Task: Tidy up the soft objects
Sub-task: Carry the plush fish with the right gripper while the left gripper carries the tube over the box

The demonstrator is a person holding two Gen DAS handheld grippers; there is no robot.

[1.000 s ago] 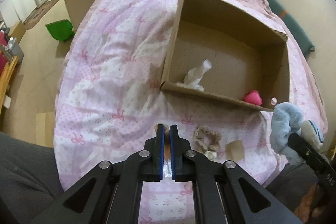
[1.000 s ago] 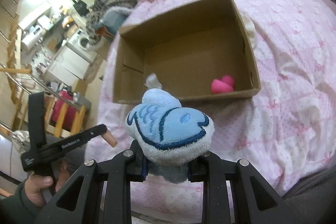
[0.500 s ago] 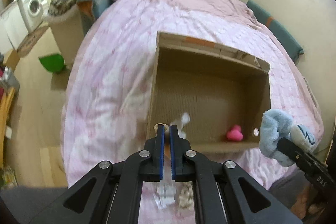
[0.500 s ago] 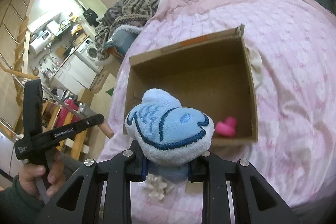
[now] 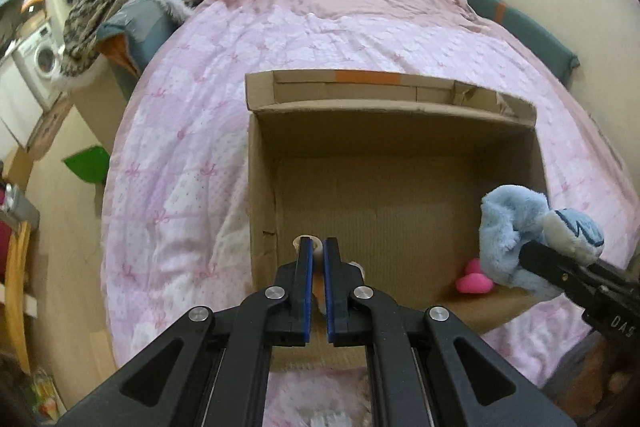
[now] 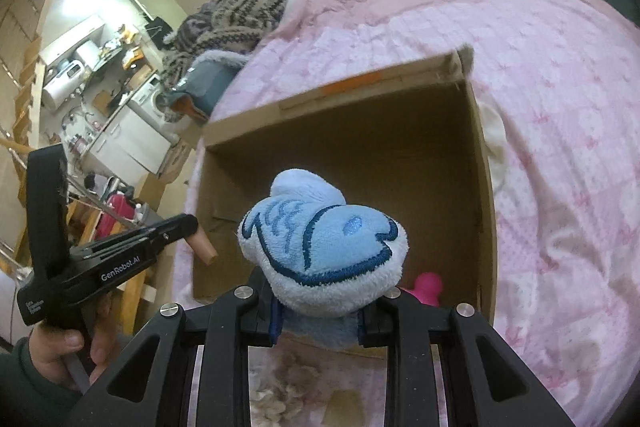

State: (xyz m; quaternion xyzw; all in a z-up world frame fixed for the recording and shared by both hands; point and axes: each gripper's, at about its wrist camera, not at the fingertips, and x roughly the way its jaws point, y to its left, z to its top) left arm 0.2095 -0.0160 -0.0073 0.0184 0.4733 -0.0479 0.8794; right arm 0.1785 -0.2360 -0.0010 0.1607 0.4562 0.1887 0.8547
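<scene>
right gripper (image 6: 318,323): clamped on blue fish plush (image 6: 324,247), above box's near edge | left gripper (image 5: 316,267): closed on small tan cylinder (image 6: 204,251) | cardboard box (image 5: 260,187) on pink quilt (image 5: 180,147): pink toy (image 5: 474,281) inside

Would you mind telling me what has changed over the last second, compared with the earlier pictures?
Both grippers have carried their loads from the quilt in front of the cardboard box to over its open top. The left gripper stays shut on a small tan piece; the right gripper still grips the blue plush fish. The pink toy remains in the box corner.
</scene>
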